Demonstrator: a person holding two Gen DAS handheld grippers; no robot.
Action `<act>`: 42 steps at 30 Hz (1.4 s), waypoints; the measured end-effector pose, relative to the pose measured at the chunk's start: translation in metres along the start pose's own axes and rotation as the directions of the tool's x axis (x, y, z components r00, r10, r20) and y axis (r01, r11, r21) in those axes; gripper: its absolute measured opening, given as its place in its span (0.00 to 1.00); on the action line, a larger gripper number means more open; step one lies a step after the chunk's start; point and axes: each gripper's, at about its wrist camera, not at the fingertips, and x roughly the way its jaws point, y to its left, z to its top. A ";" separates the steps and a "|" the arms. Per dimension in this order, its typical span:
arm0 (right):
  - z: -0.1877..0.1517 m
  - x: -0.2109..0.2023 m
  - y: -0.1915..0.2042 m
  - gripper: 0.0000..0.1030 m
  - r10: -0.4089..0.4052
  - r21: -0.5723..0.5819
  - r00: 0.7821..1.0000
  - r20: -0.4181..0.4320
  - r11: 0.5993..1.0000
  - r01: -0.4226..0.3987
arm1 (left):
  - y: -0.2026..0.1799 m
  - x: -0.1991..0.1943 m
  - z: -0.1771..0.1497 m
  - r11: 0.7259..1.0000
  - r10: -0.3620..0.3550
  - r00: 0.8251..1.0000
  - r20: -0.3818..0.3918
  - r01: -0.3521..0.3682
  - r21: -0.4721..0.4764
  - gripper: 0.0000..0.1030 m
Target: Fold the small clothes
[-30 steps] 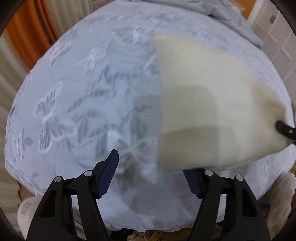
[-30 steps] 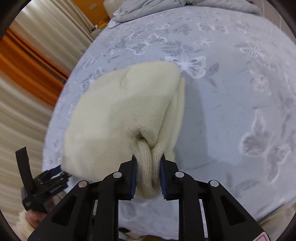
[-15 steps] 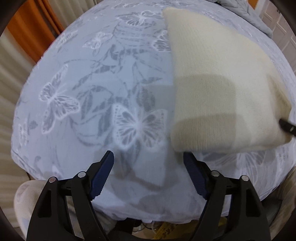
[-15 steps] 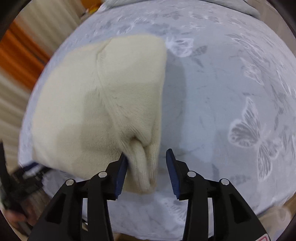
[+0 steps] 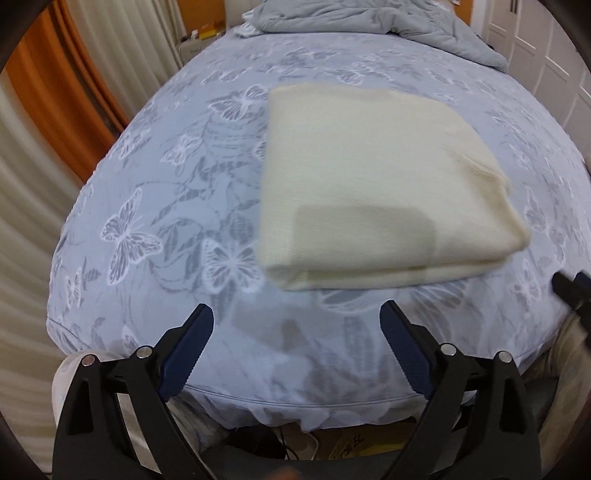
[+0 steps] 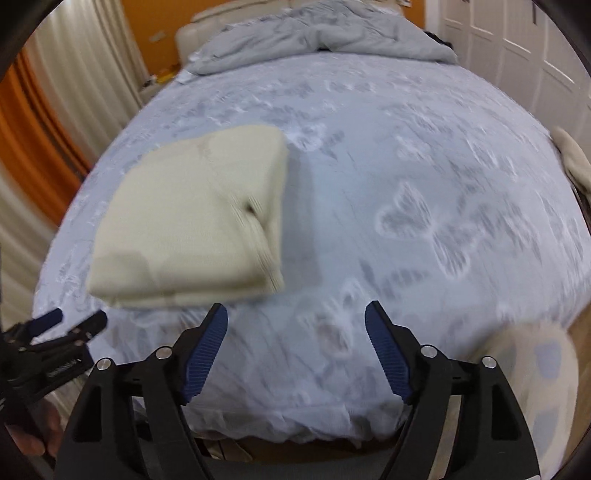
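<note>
A cream knitted garment (image 5: 369, 184) lies folded into a flat rectangle on the blue butterfly-print bed cover (image 5: 166, 192). It also shows in the right wrist view (image 6: 192, 221), left of centre. My left gripper (image 5: 297, 321) is open and empty, held back from the garment's near edge. My right gripper (image 6: 295, 317) is open and empty, near the garment's right front corner and not touching it. The left gripper also shows at the left edge of the right wrist view (image 6: 74, 325).
A crumpled grey duvet (image 6: 314, 33) lies at the far end of the bed. Another pale garment (image 6: 572, 158) sits at the bed's right edge. Orange and cream curtains (image 5: 44, 92) hang on the left, white doors (image 6: 517, 44) on the right.
My right gripper opened and let go of the garment's ribbed edge, then pulled back. Both grippers have drawn away toward the near edge of the bed; the garment now lies flat.
</note>
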 end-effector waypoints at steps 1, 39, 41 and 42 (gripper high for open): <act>-0.006 0.001 0.001 0.73 -0.012 -0.005 1.000 0.003 1.000 0.012 | -0.002 -0.001 -0.001 1.000 -0.008 1.000 0.010 0.008 0.004 0.87; 0.082 0.049 0.031 0.17 0.326 0.016 0.939 -0.114 0.945 -0.326 | 0.066 0.053 0.047 0.848 -0.432 0.899 -0.071 0.378 -0.372 0.45; 0.054 0.097 0.021 0.21 0.239 0.026 0.938 -0.249 0.970 -0.240 | 0.060 0.071 0.037 0.875 -0.396 0.907 -0.140 0.326 -0.357 0.48; 0.048 0.101 0.013 0.27 0.259 0.065 0.939 -0.227 0.966 -0.250 | 0.056 0.081 0.029 0.884 -0.385 0.909 -0.162 0.313 -0.347 0.57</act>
